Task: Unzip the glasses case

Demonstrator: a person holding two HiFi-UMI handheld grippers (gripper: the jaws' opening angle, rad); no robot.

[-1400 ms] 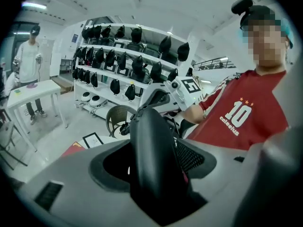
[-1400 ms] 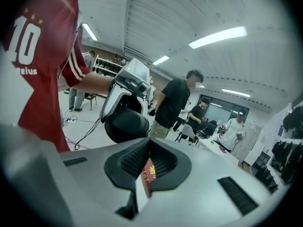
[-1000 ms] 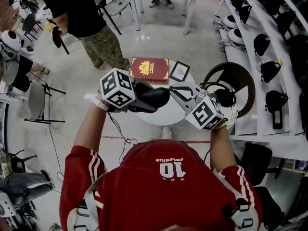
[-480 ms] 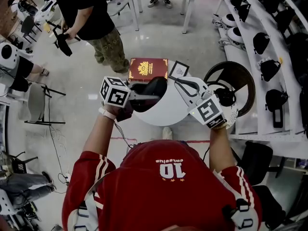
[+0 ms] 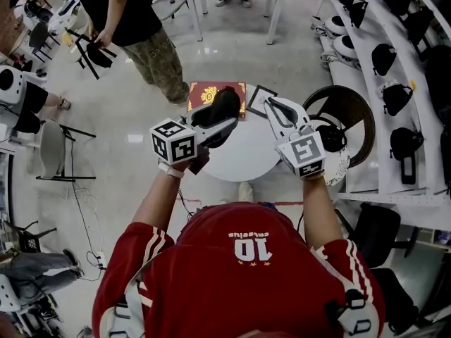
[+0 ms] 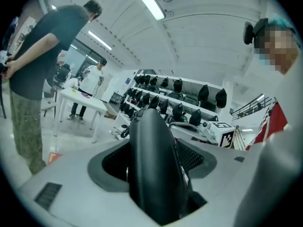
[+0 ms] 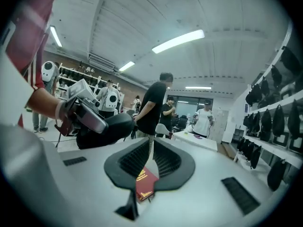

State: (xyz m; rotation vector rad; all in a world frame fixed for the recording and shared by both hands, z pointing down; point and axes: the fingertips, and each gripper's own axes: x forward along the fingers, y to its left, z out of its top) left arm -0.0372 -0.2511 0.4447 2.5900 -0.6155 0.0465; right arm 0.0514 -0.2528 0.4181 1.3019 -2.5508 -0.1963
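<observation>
The left gripper (image 5: 213, 129) is closed on the black glasses case (image 5: 224, 105). In the left gripper view the case (image 6: 152, 167) fills the space between the two jaws, which stand wide apart with their pads against its sides. The case is held in the air above the far left part of the round white table (image 5: 243, 162), with its long side pointing away from the person. The right gripper (image 5: 281, 111) hangs above the right part of the same table, near the case but not touching it. Its jaws are narrow, with only a thin gap and nothing between them, and through this gap the right gripper view shows the red book (image 7: 144, 184). The book lies at the far edge of the table, and a small framed picture (image 5: 261, 103) lies just to its right. Another person (image 5: 134, 20) stands on the floor beyond the table, to the left.
</observation>
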